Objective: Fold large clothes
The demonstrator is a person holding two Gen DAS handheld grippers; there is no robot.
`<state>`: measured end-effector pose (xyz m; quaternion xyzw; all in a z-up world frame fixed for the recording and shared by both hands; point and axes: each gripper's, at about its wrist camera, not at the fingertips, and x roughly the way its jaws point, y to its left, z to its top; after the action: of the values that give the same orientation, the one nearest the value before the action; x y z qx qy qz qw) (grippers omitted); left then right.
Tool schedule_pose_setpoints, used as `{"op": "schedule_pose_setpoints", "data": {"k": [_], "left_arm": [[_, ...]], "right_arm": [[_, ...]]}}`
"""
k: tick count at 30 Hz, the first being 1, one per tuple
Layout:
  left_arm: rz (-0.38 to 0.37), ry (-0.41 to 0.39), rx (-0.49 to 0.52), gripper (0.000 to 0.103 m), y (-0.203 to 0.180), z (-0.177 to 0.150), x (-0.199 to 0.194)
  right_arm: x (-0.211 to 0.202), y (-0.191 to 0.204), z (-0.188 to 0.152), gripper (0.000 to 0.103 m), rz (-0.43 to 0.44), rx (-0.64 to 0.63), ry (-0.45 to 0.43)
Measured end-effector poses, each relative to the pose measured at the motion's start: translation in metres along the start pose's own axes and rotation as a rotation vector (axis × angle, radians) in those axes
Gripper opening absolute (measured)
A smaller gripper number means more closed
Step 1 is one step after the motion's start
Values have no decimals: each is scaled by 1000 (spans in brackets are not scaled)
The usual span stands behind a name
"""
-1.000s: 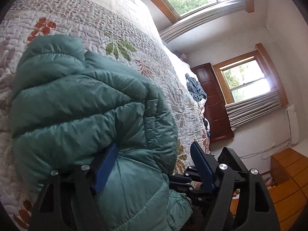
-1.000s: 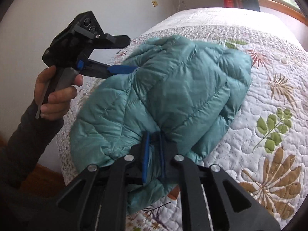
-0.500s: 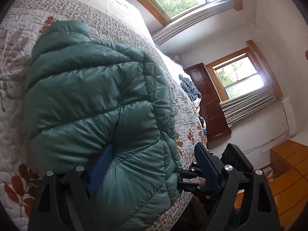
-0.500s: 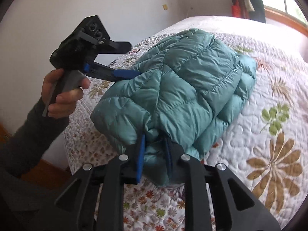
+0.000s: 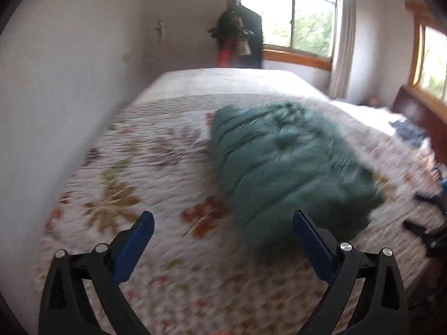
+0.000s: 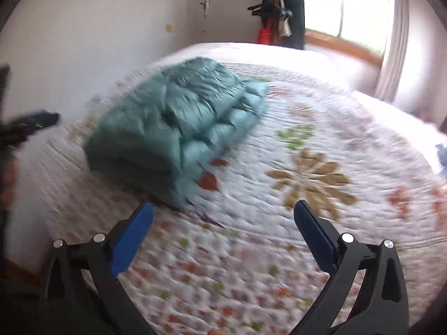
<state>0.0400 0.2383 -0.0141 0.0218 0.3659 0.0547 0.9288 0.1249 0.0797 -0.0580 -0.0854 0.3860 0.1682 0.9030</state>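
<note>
A teal quilted puffer jacket (image 5: 287,167) lies folded into a compact bundle on the floral bedspread (image 5: 145,173). In the right wrist view the same jacket (image 6: 178,128) rests left of centre, near the bed's left edge. My left gripper (image 5: 223,223) is open and empty, drawn back from the jacket's near end. My right gripper (image 6: 223,215) is open too, holding nothing, with the jacket ahead and to its left. Both views are motion-blurred. The left gripper (image 6: 30,124) shows as a dark blur at the left edge of the right wrist view.
The quilted bedspread (image 6: 307,167) spreads wide to the right of the jacket. A coat rack with dark clothes (image 5: 240,36) stands in the far corner by a window (image 5: 290,19). A blue garment (image 5: 410,132) lies near the wooden headboard (image 5: 419,111). A white wall runs along the bed's left side.
Both grippers let go of the jacket and pulled back from it; the right one was shut on its hem and now stands open. The jacket now rests folded on the bed.
</note>
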Motion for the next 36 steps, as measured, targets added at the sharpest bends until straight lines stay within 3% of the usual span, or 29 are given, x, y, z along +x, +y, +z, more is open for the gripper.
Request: {"op": "schedule_pose_setpoints", "data": {"k": [1,2,4,7,10,13,17,23,36], "left_arm": [[36,10,24,99,-2,-11,-4],[89,35,41,99,-5,-24,-6],[155,114,27,99,-4,-38,-12],[99,124,-31,99,8,-46,-42],[24,122,-72,99,19,-51,-70],[40,89,-81,99,18,-55,-91],[-27,47,-116,99,15,-59,-112],[-34,7,-68,99,-3,-64,-133],[-63,11,-45,99,-23,-69,-137]], "right_arm": [[-4,6,-9,100,-98,-17,4],[-8,7,-16,100,-142,-12,7],[-20,4,-28,100,-104,33,22],[-37,-1,-32,100,-5,90,50],[-56,1,-29,100,6,80,58],[-71,5,-25,100,53,99,89],[-103,20,-25,100,-7,75,24],[-139,31,-37,100,-42,88,-47],[-152,35,-54,100,-64,95,-56]]}}
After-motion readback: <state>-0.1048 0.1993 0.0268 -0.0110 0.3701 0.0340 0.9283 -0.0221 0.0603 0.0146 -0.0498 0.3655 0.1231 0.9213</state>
